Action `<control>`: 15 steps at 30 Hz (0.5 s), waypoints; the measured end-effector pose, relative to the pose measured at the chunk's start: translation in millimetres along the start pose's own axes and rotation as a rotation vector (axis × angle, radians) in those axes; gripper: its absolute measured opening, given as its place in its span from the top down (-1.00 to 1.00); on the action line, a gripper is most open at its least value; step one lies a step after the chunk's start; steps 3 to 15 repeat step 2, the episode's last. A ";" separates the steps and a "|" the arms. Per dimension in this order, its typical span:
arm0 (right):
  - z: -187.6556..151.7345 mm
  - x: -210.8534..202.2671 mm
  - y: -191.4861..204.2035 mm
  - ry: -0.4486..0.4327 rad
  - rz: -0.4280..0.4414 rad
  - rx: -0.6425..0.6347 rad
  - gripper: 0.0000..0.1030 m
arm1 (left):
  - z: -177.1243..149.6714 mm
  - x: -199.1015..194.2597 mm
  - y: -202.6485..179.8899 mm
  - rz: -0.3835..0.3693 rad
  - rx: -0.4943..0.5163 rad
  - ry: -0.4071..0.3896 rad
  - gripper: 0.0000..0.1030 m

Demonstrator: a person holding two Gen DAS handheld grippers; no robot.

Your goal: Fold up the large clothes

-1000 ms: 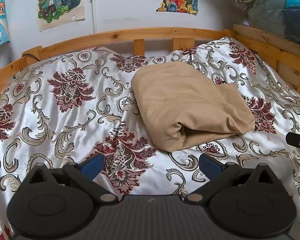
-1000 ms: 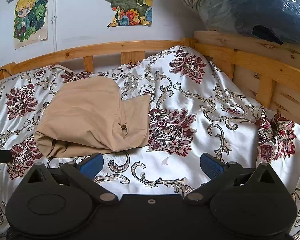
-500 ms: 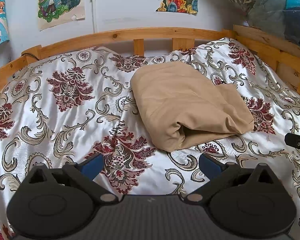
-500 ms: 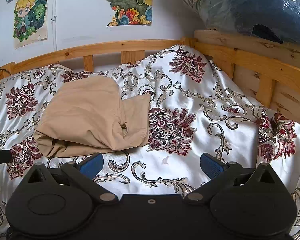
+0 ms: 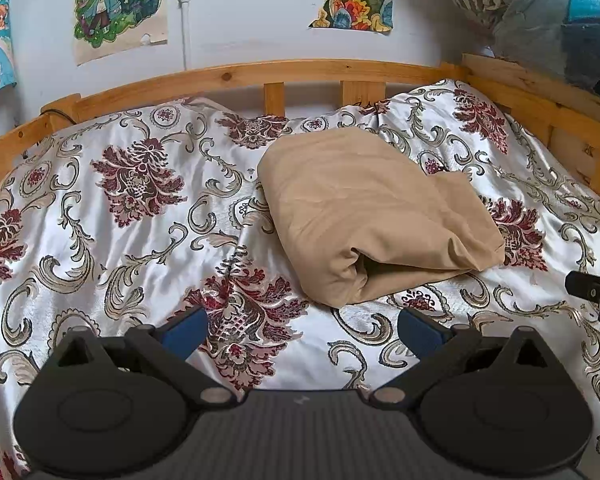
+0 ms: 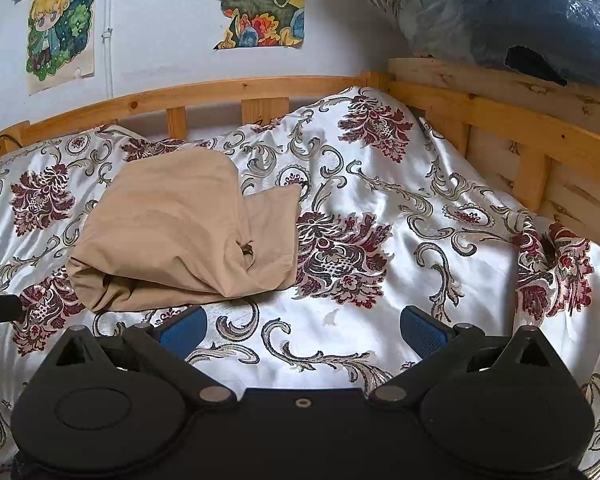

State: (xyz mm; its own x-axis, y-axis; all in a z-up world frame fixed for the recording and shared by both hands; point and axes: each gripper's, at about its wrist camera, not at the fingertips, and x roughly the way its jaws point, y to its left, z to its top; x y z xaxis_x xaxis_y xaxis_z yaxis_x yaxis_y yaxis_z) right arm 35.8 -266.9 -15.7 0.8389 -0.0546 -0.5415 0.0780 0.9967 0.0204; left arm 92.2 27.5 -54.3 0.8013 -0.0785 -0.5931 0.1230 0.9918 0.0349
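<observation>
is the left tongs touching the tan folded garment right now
Apart. The left wrist view shows the open left tongs short of the tan folded garment, with a strip of floral bedspread visible between its blue pads and the garment's near edge.

A silky white bedspread [image 5: 112, 240] with dark red flowers and grey scrolls covers the bed. A pale wooden rail [image 5: 260, 74] runs along the far side and right. Cartoon posters [image 5: 120, 0] hang on the far wall. At far right, what looks like plastic-wrapped bedding [image 6: 520, 16] sits above the rail.

The folded garment [image 5: 372, 208] lies on the bedspread [image 5: 120, 216], before the headboard rail [image 5: 260, 76].
</observation>
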 end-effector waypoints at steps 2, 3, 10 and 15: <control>-1.8 -0.4 -0.5 0.002 0.000 -0.001 -0.99 | 0.2 0.6 0.8 0.000 -0.009 0.003 -0.99; -1.8 -0.4 -0.5 0.002 0.000 -0.001 -0.99 | 0.2 0.6 0.8 0.000 -0.009 0.003 -0.99; -1.8 -0.4 -0.5 0.002 0.000 -0.001 -0.99 | 0.2 0.6 0.8 0.000 -0.009 0.003 -0.99; -1.8 -0.4 -0.5 0.002 0.000 -0.001 -0.99 | 0.2 0.6 0.8 0.000 -0.009 0.003 -0.99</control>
